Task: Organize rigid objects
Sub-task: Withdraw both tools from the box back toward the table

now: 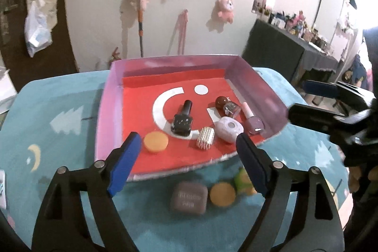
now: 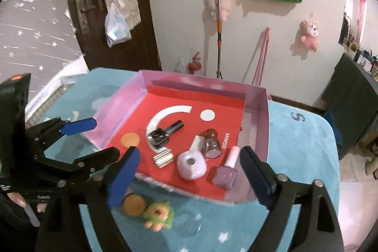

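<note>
While both the left gripper (image 1: 186, 145) and right gripper (image 2: 189, 160) hang spread and empty, the grey case (image 1: 189, 198), orange disc (image 1: 222, 194) and green figure (image 2: 158, 215) wait on the bench before the half-filled tray (image 1: 107, 110); grabbing one looks next.

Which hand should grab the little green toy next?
Probably the right. The right tongs hang open just above the green toy; in the left tongs' view it hides behind a finger.

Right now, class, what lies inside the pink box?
Inside the box: three polish bottles, an orange disc, a gold piece, a lilac case. Its red liner covers the floor.
</note>
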A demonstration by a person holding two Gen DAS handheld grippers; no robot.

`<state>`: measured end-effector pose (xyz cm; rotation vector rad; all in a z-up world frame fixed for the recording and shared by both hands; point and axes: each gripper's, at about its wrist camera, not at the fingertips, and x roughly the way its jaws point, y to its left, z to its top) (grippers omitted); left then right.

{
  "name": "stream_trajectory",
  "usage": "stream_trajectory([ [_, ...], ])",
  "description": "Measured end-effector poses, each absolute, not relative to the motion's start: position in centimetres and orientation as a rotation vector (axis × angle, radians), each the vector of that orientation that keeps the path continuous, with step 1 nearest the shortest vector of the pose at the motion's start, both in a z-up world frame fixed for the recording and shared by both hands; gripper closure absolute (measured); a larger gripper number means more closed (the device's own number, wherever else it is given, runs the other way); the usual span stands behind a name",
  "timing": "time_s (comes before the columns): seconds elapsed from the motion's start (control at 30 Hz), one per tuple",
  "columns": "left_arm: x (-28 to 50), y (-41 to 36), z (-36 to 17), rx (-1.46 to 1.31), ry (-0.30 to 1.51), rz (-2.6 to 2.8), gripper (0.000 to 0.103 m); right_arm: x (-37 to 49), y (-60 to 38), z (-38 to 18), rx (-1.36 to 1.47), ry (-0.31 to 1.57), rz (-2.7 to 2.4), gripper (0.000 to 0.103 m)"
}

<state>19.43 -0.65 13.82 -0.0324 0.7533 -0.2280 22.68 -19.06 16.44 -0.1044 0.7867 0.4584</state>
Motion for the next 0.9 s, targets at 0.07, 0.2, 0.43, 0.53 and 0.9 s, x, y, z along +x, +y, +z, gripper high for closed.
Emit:
stream_trajectory([
  [0.07,17.6,-0.4,14.0,-0.028,0.726,-0.192,0.019,20.2,-19.3,17.1,-0.102,0.748,0.457,0.004],
  [0.2,14.6,-0.2,13.9,-0.035,0.687,-0.171,0.015,15.5,-19.8,17.6,-0.098,0.695,0.442,0.000],
  [0.43,9.6,-0.3,12.6,-0.053,0.621,-0.135,0.009,10.1,-20.7,16.0,-0.064,0.669,0.406,0.000],
  [0.53,8.6,-0.3,11.6,-0.057,0.621,-0.128,0.009,8.8,-21.0,14.4,-0.083,0.673,0.350,0.000],
  [0.9,7.5,-0.6,7.3,-0.062,0.661,-0.115,0.009,8.5,-22.6,8.9,0.026,0.706,0.312,0.000],
])
